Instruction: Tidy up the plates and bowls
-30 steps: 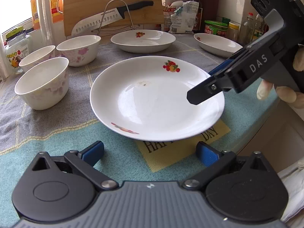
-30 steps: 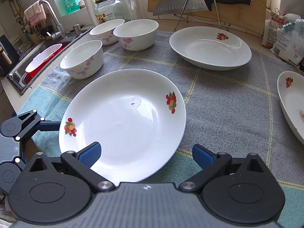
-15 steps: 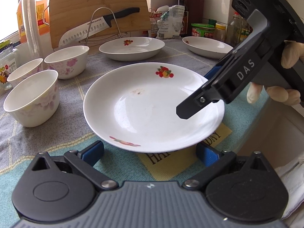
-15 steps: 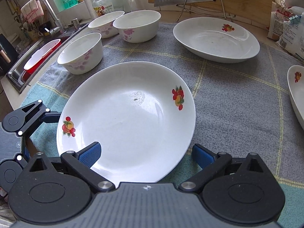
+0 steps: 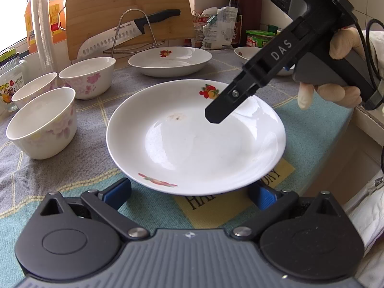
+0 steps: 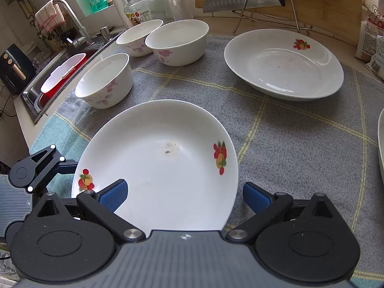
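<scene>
A white plate with fruit prints lies on the grey-and-teal cloth, its right side seemingly tipped up. My left gripper is open, its blue pads spread wide at the plate's near rim. My right gripper is open too and straddles the opposite rim: one finger hangs over the plate, the other sits past the edge. Two more plates rest further back. Three flowered bowls stand at the left.
A knife on a wire rack leans against a cutting board at the back, with a glass jar nearby. A sink lies left of the cloth. The counter edge drops off at the right, by a gloved hand.
Both grippers have closed in on the plate. The right gripper's upper finger has slid further over the plate's middle, and the plate's rim now overlaps the left gripper's pads.
</scene>
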`<action>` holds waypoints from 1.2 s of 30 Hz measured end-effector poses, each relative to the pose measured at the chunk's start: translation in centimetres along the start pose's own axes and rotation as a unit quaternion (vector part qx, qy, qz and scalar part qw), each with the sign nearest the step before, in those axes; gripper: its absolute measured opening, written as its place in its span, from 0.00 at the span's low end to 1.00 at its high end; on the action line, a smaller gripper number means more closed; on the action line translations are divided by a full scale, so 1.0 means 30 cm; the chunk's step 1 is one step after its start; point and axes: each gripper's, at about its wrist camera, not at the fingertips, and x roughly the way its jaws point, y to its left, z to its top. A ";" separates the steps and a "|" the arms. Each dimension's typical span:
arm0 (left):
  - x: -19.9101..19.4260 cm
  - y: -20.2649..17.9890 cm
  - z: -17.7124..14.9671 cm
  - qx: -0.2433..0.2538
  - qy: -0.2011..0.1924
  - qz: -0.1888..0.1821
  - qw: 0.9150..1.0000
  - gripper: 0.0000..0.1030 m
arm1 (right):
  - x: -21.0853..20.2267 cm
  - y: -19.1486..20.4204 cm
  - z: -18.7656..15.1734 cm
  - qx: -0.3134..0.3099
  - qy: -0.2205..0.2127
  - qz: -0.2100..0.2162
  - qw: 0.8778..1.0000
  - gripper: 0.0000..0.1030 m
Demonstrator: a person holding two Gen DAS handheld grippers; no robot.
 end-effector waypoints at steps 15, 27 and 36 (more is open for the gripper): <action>0.005 0.008 0.007 0.019 0.003 -0.019 1.000 1.00 | 0.053 -0.043 0.067 -0.001 0.024 0.076 0.997 1.00; 0.010 0.014 0.013 0.031 0.008 -0.030 0.999 1.00 | 0.065 -0.058 0.098 0.007 0.037 0.089 0.995 1.00; 0.013 0.020 0.017 0.039 0.011 -0.037 0.999 1.00 | 0.073 -0.079 0.117 0.026 0.051 0.111 0.992 1.00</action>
